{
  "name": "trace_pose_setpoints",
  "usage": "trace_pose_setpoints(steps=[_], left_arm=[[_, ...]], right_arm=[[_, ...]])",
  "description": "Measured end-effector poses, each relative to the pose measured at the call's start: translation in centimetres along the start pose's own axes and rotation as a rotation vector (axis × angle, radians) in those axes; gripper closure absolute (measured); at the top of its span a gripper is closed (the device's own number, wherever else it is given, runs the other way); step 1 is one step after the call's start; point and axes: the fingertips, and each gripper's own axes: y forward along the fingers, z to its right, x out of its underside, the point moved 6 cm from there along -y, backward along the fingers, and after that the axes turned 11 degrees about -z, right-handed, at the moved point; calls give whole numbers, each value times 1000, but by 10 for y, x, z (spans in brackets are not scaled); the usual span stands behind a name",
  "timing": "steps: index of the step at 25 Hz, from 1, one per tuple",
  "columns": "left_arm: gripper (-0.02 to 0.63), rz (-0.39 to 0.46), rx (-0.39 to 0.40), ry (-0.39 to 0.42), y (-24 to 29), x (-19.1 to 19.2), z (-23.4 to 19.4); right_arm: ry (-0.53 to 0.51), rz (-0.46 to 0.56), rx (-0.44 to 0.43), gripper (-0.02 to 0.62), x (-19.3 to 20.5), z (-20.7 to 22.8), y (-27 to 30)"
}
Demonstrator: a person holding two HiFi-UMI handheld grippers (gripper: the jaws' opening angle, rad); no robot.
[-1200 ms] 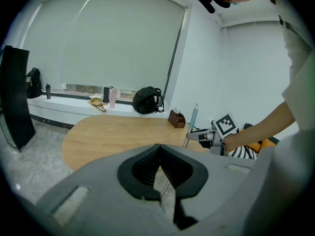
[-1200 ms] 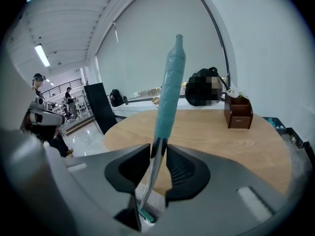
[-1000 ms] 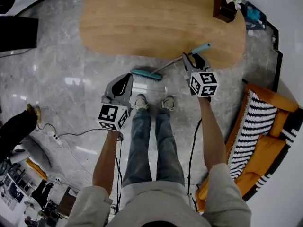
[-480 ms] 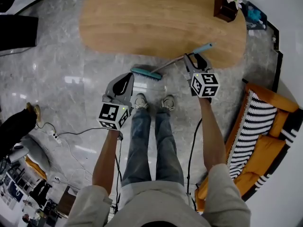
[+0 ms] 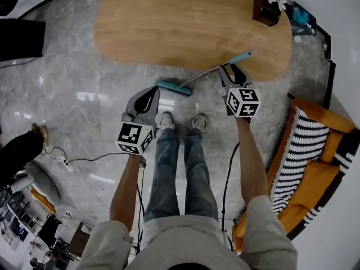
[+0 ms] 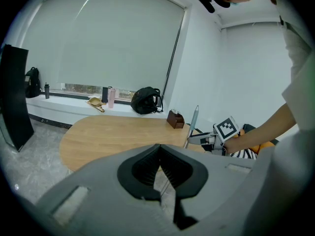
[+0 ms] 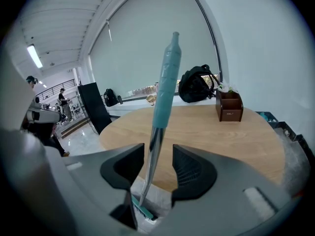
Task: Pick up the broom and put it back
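The broom (image 5: 173,88) stands with its teal brush head on the floor in front of the table. Its metal handle slants up to a teal grip (image 5: 241,57) over the table edge. My right gripper (image 5: 228,67) is around that handle. In the right gripper view the handle (image 7: 166,82) passes between the jaws of the right gripper (image 7: 158,154), close to the left pad and with a gap to the right one. These jaws have just been opening and are open. My left gripper (image 5: 152,91) hangs left of the brush head, and in the left gripper view the left gripper (image 6: 158,146) is shut on nothing.
The oval wooden table (image 5: 191,21) carries a brown box (image 5: 266,10) at its far right. An orange sofa with a striped cushion (image 5: 306,145) runs along the right. The person's shoes (image 5: 169,121) stand just behind the brush head. A black panel (image 5: 19,38) and floor cables (image 5: 67,163) lie left.
The broom's head has crept a touch toward the table. Both hands have hardly moved.
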Motion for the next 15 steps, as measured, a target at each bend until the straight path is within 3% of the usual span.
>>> trace_pose_setpoints(steps=[7,15], left_arm=[[610,7,3,2,1,-3,2],[610,37,6,24,-3,-25,5]], right_arm=[[16,2,38,419,9,3,-12],[44,58,146,524,15,-8,-58]])
